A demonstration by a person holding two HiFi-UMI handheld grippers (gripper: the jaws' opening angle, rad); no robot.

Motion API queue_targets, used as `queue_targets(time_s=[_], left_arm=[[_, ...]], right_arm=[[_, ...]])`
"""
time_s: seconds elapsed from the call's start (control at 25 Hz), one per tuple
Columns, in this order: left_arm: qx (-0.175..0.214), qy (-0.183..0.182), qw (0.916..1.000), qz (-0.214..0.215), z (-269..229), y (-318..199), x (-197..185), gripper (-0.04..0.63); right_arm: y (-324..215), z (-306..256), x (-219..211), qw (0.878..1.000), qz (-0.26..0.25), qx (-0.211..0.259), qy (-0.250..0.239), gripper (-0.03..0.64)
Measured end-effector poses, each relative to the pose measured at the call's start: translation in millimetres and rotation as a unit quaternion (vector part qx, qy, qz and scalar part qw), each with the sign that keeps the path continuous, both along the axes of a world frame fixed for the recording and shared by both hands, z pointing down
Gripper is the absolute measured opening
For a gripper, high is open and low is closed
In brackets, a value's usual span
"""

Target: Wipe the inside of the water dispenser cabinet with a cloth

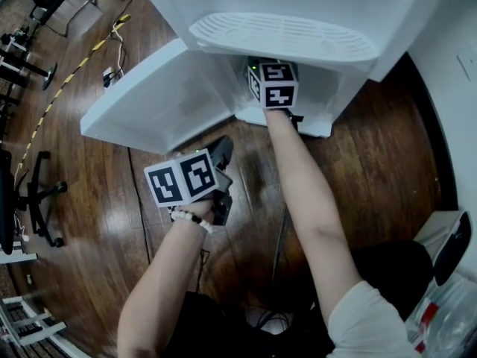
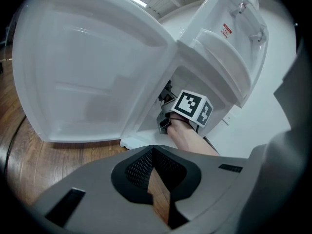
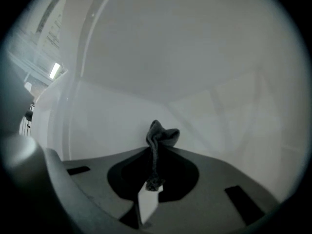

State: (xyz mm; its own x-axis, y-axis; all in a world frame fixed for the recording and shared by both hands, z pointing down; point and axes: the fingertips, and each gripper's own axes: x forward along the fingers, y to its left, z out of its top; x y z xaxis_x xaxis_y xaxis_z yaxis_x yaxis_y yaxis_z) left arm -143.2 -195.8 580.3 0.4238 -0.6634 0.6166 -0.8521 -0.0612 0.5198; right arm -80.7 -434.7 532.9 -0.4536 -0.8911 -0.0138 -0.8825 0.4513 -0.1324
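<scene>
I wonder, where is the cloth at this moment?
In the right gripper view, the dark cloth is pinched between the jaws of the right gripper, inside the white cabinet and in front of its inner wall.

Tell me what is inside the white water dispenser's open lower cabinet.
The right gripper, shut on a bunched dark grey cloth, in front of plain white plastic walls. The cabinet floor under the gripper is covered, so I cannot tell what lies there.

Dark wood floor (image 1: 373, 170), office chair base (image 1: 43, 193), white wall (image 1: 455, 51)
</scene>
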Motion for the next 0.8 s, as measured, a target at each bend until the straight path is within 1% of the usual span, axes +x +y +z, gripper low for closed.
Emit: queue_targets(time_s=[0.16, 0.24, 0.36, 0.48, 0.64, 0.8], left_arm=[[-0.001, -0.003, 1.0, 0.007, 0.9, 0.9, 2.8, -0.008], [-0.001, -0.004, 0.9999, 0.01, 1.0, 1.3, 3.1, -0.008], [-0.001, 0.0, 1.0, 0.006, 0.5, 1.9, 2.2, -0.008], [0.0, 0.001, 1.0, 0.007, -0.5, 2.1, 4.2, -0.008], [-0.001, 0.005, 0.9999, 0.01, -0.5, 2.2, 7.3, -0.008], [-0.003, 0.011, 0.9999, 0.011, -0.2, 2.3, 7.9, -0.008]], right_arm=[[7.6, -48.1, -0.2, 0.997, -0.003, 0.067, -0.033, 0.035], [5.5, -53.6, 1.7, 0.997, 0.006, 0.068, -0.032, 0.035], [-0.4, -33.5, 10.1, 0.998, 0.024, 0.026, -0.052, 0.035], [-5.0, 6.0, 20.3, 0.995, 0.042, -0.035, -0.079, 0.034], [-9.6, 66.6, 24.1, 0.985, 0.058, -0.133, -0.091, 0.035], [-8.8, 99.1, 23.1, 0.972, 0.07, -0.203, -0.096, 0.035]])
